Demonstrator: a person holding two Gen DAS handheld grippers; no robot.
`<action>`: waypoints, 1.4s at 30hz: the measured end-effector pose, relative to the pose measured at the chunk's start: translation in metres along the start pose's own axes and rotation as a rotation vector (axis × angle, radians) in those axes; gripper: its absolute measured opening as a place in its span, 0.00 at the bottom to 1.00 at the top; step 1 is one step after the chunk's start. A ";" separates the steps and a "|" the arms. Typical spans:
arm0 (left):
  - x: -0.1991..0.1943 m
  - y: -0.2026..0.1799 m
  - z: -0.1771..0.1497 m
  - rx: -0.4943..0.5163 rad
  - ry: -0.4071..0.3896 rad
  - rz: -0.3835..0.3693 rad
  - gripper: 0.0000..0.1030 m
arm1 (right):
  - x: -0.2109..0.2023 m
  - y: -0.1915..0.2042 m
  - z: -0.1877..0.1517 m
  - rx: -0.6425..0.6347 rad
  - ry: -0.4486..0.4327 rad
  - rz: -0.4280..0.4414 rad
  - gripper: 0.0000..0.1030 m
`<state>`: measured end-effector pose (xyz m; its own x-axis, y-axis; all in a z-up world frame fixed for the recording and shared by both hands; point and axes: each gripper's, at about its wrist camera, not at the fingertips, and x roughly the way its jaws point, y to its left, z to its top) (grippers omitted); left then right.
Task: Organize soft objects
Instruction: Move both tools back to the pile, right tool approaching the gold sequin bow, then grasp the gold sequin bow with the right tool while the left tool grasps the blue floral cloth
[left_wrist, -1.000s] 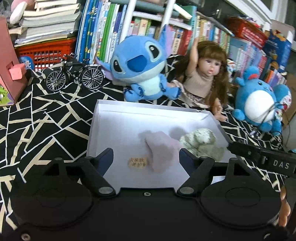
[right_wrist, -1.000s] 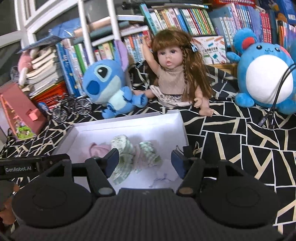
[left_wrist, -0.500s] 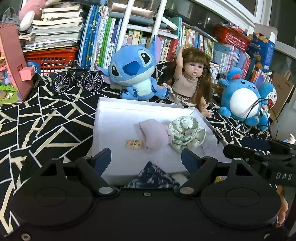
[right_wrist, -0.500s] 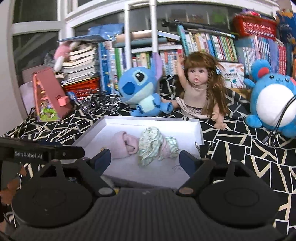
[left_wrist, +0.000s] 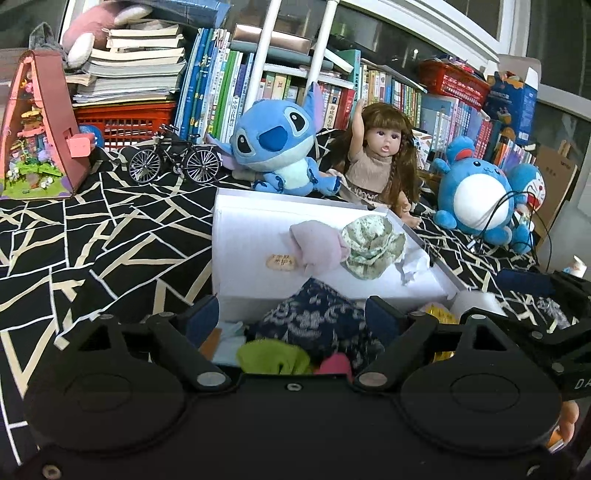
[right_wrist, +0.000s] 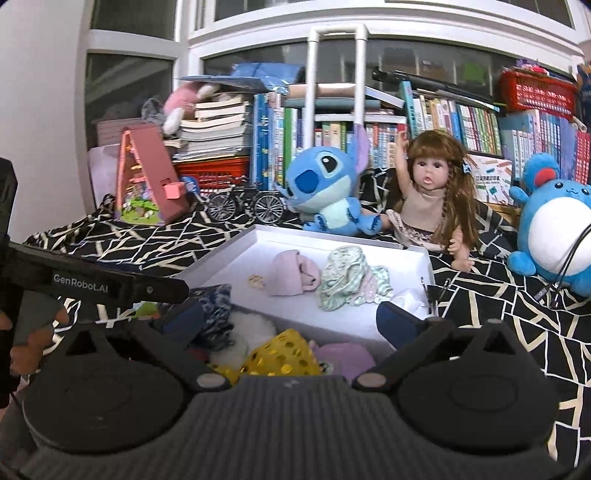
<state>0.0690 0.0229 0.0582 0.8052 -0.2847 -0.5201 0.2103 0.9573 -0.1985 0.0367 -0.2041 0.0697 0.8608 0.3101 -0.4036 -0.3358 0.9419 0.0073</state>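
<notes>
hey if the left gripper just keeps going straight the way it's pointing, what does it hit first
Most likely the dark blue patterned cloth, bunched between the open left gripper fingers at the pile's top. Past it comes the white box near wall. Depth is hard to judge here, so the gripper might pass just over the cloth.

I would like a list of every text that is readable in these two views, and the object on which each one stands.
"GenRobot.AI": on the black bar of the left gripper, seen from the right wrist view.
"D": on the black bar of the right gripper, cut off at the edge of the left wrist view.
Tan tag in the white box: characters too small to read.
Book spines: characters too blurred to read.
</notes>
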 end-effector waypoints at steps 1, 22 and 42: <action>-0.002 0.000 -0.003 0.007 -0.002 0.001 0.83 | -0.001 0.001 -0.002 -0.005 -0.001 0.003 1.00; -0.007 -0.012 -0.022 0.117 -0.037 -0.024 0.91 | 0.004 0.044 -0.046 -0.216 0.058 0.007 1.00; 0.026 -0.030 -0.018 0.211 -0.015 -0.045 0.95 | 0.019 0.049 -0.052 -0.264 0.062 -0.029 1.00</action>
<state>0.0738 -0.0141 0.0360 0.8003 -0.3284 -0.5016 0.3563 0.9334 -0.0426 0.0169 -0.1584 0.0147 0.8491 0.2673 -0.4557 -0.4064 0.8816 -0.2402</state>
